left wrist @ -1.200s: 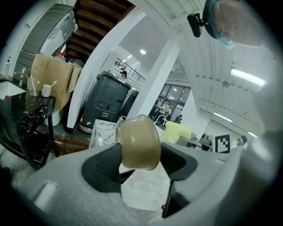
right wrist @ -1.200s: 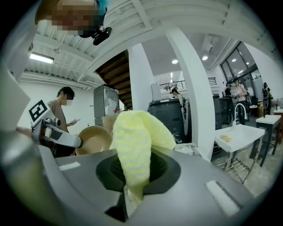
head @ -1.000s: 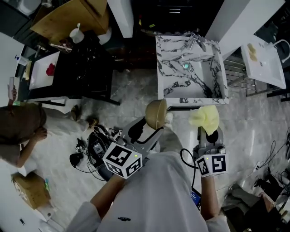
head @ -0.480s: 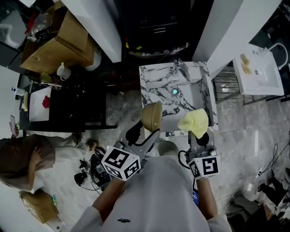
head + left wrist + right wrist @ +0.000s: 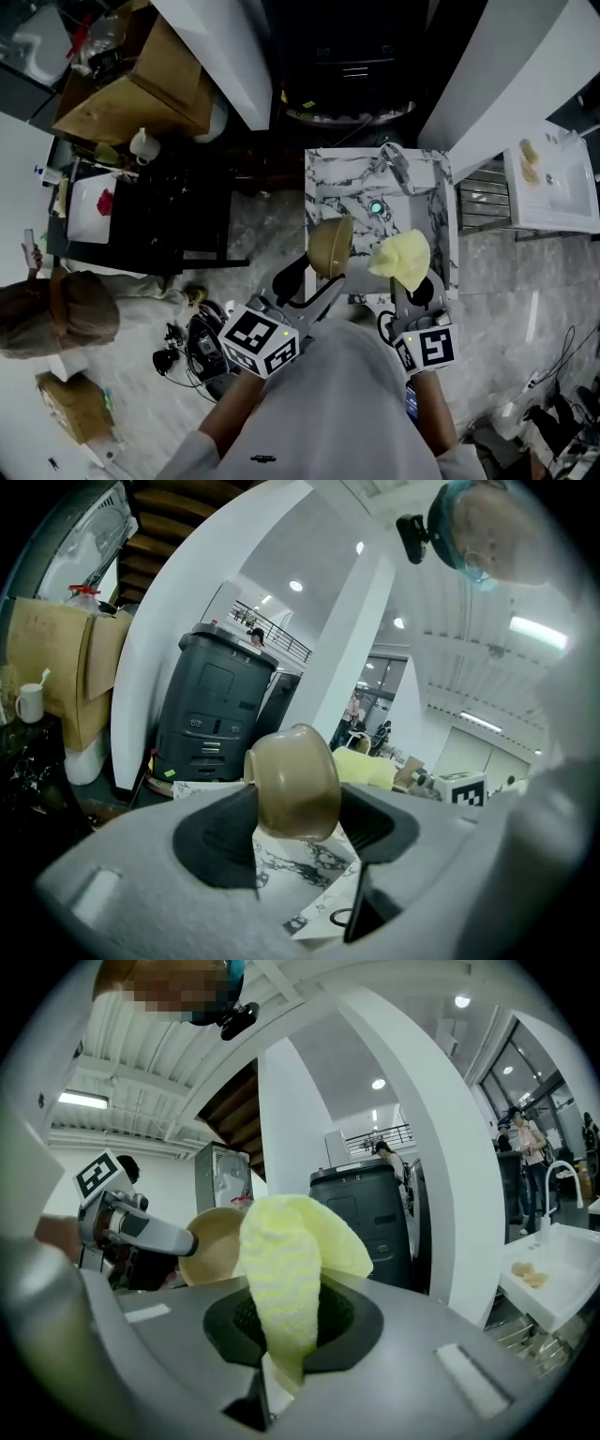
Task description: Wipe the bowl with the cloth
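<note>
Head view, largest item first. A marbled sink (image 5: 337, 192) stands ahead of me, with a dark surface (image 5: 178, 206) to its left and a cardboard box (image 5: 131, 89) beyond that. A person (image 5: 56, 314) crouches on the floor at far left.

Left gripper (image 5: 317, 274): I hold it up over the near edge of the sink. Its own view shows the jaws (image 5: 295, 822) closed onto the tan bowl (image 5: 292, 782), gripping it by the wall, one jaw on either side. The bowl (image 5: 330, 247) is off the sink, tipped on its side. From the right gripper view, its hollow (image 5: 211, 1241) faces that gripper.

Right gripper (image 5: 412, 284): raised beside the left one. Its jaws (image 5: 291, 1321) are pinched on a yellow cloth (image 5: 286, 1269), which bunches up above them and hangs a little below.

In the head view the cloth (image 5: 403, 258) sits just right of the bowl, with a narrow gap between them.

Smaller items: a tap (image 5: 396, 167) at the sink's far rim, and a drain (image 5: 376, 207) in its floor.
</note>
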The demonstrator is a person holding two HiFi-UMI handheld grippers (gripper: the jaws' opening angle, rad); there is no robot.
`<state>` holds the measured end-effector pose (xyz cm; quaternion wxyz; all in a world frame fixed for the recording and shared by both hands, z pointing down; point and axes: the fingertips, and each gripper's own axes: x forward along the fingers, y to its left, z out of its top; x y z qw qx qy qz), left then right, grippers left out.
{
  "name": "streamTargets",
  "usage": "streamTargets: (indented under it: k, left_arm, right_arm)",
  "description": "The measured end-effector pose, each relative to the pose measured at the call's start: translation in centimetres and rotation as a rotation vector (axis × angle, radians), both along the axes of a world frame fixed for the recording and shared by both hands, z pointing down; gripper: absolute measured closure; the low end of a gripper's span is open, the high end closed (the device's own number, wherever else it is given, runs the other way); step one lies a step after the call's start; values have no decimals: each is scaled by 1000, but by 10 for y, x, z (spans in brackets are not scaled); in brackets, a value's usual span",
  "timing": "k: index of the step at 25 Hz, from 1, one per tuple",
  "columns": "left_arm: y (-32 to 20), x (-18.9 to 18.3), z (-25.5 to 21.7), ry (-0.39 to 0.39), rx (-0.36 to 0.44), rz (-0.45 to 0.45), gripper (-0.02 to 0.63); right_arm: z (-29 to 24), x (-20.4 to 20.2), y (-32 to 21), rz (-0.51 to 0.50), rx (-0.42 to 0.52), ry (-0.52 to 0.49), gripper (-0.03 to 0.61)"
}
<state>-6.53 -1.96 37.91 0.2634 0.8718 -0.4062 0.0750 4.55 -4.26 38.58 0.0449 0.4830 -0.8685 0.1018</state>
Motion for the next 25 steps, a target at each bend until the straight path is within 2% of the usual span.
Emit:
streamTargets:
  k: [5,9,11,15,20,25]
  left_arm:
    - [-6,-3,8,1,-17,21,336]
    - [-7,0,11,-12,-34,73,336]
    - [-9,3,8,-25,-23,88,336]
    - [-11,8,4,-73,11,116,336]
    - [1,13,1,-145,64,216,336]
    - [24,23,15,-192,57,333,336]
  right_arm:
    - [1,-14,-6,-82,23,48,548]
    - [5,-24,-6,-156,-10,91,549]
    - [2,-31,-7,-208,4,117,549]
    - [3,-47,0,-371,55,247,549]
    - [23,-67,14,-502,-20,397,549]
    - [44,-78,33,-687,-38,519,549]
